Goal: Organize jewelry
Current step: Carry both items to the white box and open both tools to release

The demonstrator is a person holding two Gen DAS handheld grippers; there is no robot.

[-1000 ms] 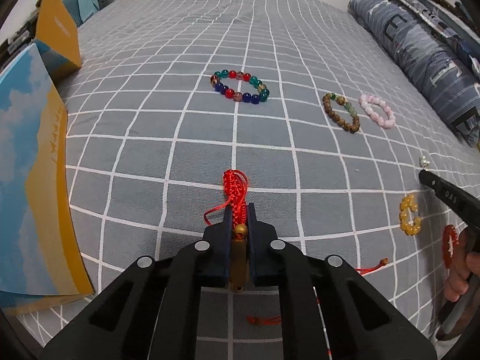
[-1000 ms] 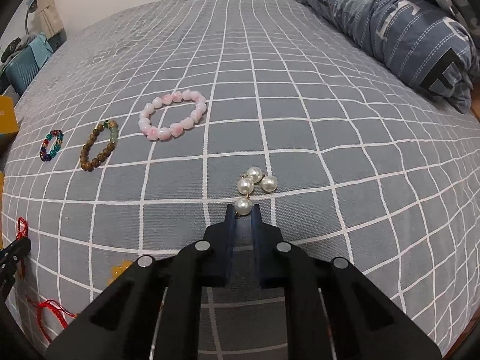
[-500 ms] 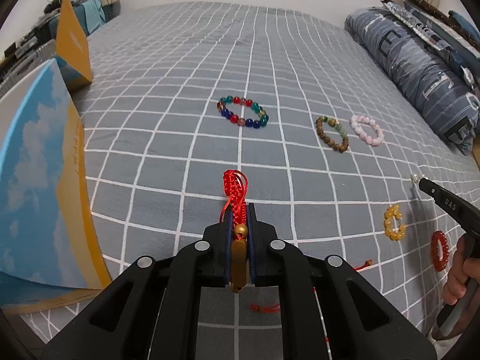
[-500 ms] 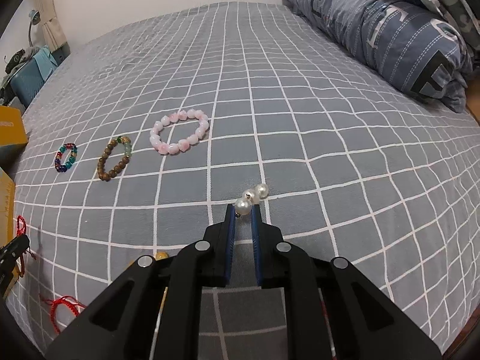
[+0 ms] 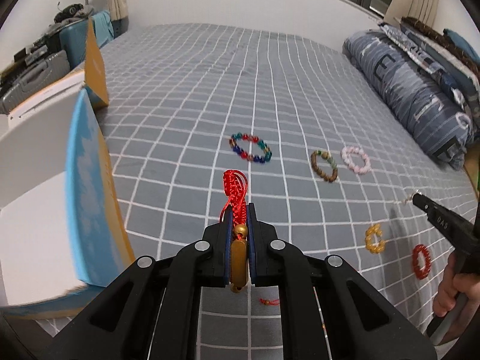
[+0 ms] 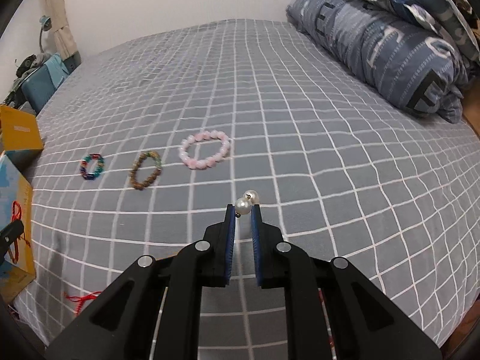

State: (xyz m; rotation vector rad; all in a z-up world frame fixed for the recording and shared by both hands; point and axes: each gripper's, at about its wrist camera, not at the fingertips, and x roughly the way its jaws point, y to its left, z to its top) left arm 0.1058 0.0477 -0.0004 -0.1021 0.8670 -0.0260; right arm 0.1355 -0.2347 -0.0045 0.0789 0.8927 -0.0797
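My left gripper [image 5: 239, 208] is shut on a red cord bracelet [image 5: 235, 190] with a gold charm, held above the grey checked bed. My right gripper [image 6: 243, 210] is shut on a pearl piece [image 6: 243, 205], lifted off the bed; it also shows at the right of the left wrist view [image 5: 415, 198]. On the bed lie a multicolour bead bracelet [image 5: 251, 151], a brown wooden one [image 5: 324, 166], a pink one [image 5: 355, 160], a yellow one [image 5: 374, 239] and a red one [image 5: 421, 261]. An open blue-and-yellow box [image 5: 87, 186] stands at the left.
A folded blue quilt [image 6: 390, 48] lies along the bed's right side. A yellow box flap [image 5: 95, 63] stands at the far left. Loose red cord [image 6: 82, 298] lies near the bed's front edge. Clutter sits beyond the bed's left edge.
Both grippers have risen from the bed with their pieces. The pearl piece has left the sheet. The left view has tilted up and the box has come nearer.
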